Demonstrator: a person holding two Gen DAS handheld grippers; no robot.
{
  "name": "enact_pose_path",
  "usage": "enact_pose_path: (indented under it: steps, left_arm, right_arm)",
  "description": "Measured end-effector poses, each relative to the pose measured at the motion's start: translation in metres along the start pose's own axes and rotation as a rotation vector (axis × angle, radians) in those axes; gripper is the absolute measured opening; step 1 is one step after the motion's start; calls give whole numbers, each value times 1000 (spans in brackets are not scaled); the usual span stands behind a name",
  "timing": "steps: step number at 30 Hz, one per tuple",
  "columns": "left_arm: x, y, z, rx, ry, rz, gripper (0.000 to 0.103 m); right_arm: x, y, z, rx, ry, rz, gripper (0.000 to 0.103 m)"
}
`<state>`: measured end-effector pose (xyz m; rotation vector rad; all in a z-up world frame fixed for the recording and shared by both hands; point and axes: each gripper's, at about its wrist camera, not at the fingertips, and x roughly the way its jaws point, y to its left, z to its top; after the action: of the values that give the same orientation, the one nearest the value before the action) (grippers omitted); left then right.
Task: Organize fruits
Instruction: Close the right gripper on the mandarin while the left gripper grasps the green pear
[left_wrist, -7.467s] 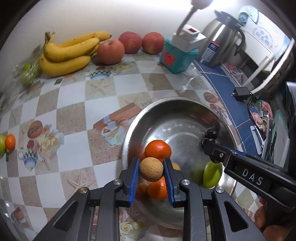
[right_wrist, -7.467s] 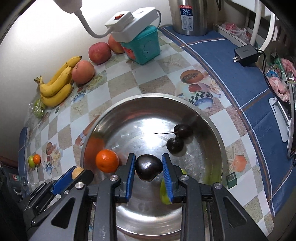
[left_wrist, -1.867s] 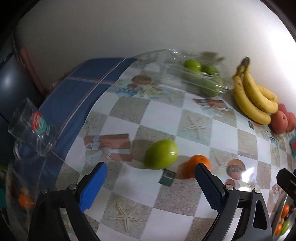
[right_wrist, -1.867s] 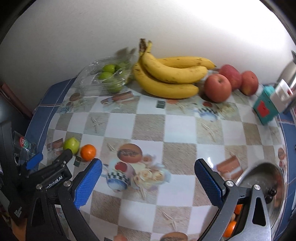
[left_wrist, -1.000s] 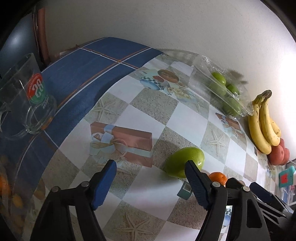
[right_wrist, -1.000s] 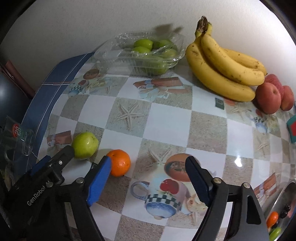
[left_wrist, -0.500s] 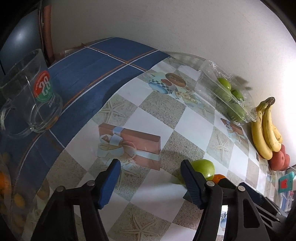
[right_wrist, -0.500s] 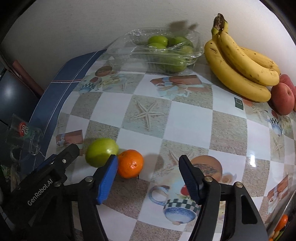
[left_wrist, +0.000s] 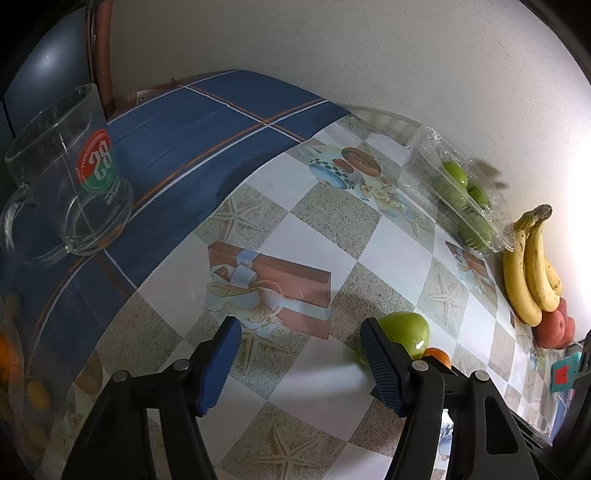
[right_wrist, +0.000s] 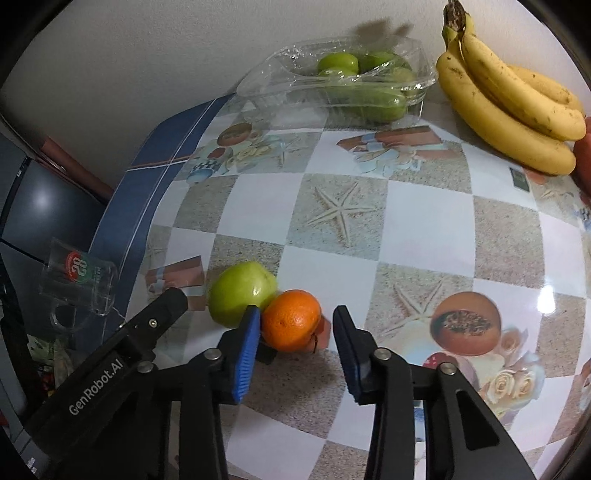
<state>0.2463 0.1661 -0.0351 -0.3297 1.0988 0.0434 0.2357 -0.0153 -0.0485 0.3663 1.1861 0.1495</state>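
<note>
Right gripper (right_wrist: 293, 349): jaws spread, empty, straddling the tangerine (right_wrist: 291, 319) at lower centre of the right wrist view — the blue left pad looks to be touching or just beside the fruit, the right pad apart from it.
Left gripper (left_wrist: 299, 360): jaws apart, holding nothing; the green apple (left_wrist: 404, 332) sits just beyond its right finger, outside the gap (lower right of the left wrist view).
Fruit contact: apple and tangerine touch each other on the checkered tablecloth (right_wrist: 424, 229).
Risk, right: closing off-centre could roll the tangerine away or nudge the apple.
Risk, left: closing here would likely pinch air — or the finger could shove the apple toward the tangerine.
Crowding: both grippers work close together, so they could collide.
</note>
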Motion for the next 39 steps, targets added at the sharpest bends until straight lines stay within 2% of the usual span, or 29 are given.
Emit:
enact_pose_path:
  steps: [3,9,19,23,27,33,37,39]
  left_arm:
    - [1,-2,-1,8,5,-8,70]
    - [4,-12,-2,36,14,-4,70]
    - [-5,-51,-7,199,-43,7,70]
    - [-6,-62,-9,238,-51,-22,72]
    - [0,-74,-13,266,-14,-70,73]
    - [13,-97,-24,320,43,-85,73]
    - [21,-106,-31,350,65,-62,70]
    - [24,-106,-32,342,81,-75,62]
  right_arm:
    - [0,0,-1,21,-4,23,34]
    - [-12,-16,-2,78,-37,5,33]
    - [-50,-73,2,165,-73,-49,33]
    - [-59,-90,-1,192,-72,-61,33]
    - [-68,-97,-5,186,-75,-73,33]
    - [-83,-108,-9,199,-91,-77,33]
    - [-93,-111,-8,203,-109,-79,33]
    - [-98,-112,-8,203,-117,-79,33]
